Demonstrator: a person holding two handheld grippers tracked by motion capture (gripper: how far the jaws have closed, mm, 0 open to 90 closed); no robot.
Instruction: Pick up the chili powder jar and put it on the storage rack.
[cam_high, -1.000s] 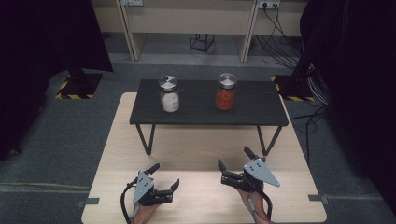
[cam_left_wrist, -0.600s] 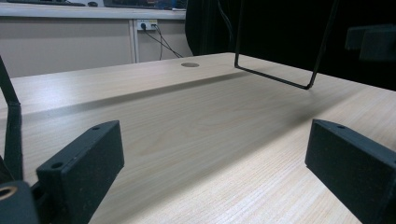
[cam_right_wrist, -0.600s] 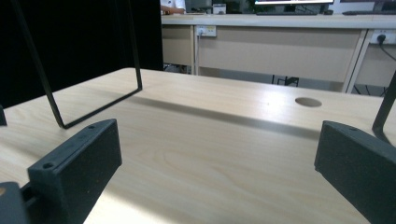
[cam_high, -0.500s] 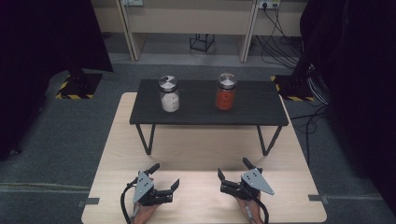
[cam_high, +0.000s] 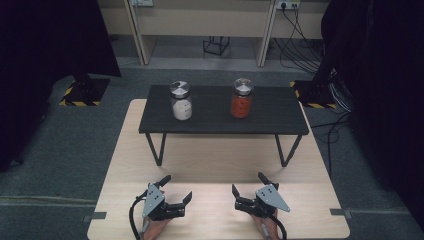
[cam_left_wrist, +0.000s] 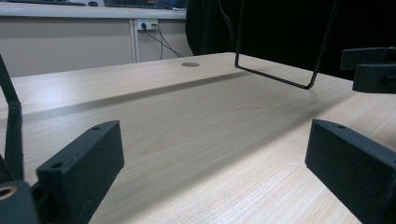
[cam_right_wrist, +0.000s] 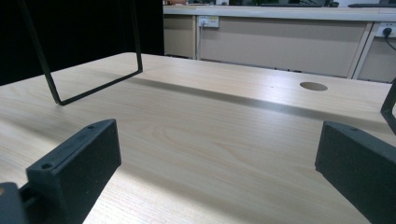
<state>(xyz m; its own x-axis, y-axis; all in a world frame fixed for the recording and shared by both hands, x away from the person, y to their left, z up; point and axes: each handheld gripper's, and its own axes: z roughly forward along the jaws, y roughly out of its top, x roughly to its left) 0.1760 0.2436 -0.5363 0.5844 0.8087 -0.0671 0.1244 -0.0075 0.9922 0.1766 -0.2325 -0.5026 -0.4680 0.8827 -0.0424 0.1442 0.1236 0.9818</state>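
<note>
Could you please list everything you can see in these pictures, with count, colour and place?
Jar with white contents: one, glass with silver lid, left part of the black shelf.
Jar with orange-red contents: one, glass with silver lid, right of the white one on the shelf, apart from it.
Black shelf: one, dark top on thin wire legs, standing on the far half of the wooden table.
Wooden table: one, pale wood, centre of the high view.
Floor cables: several, black, far right by the wall.
Left claw: one, black, jaws open and empty, low over the table's near edge.
Right claw: one, black, jaws open and empty, near edge, to the right.
</note>
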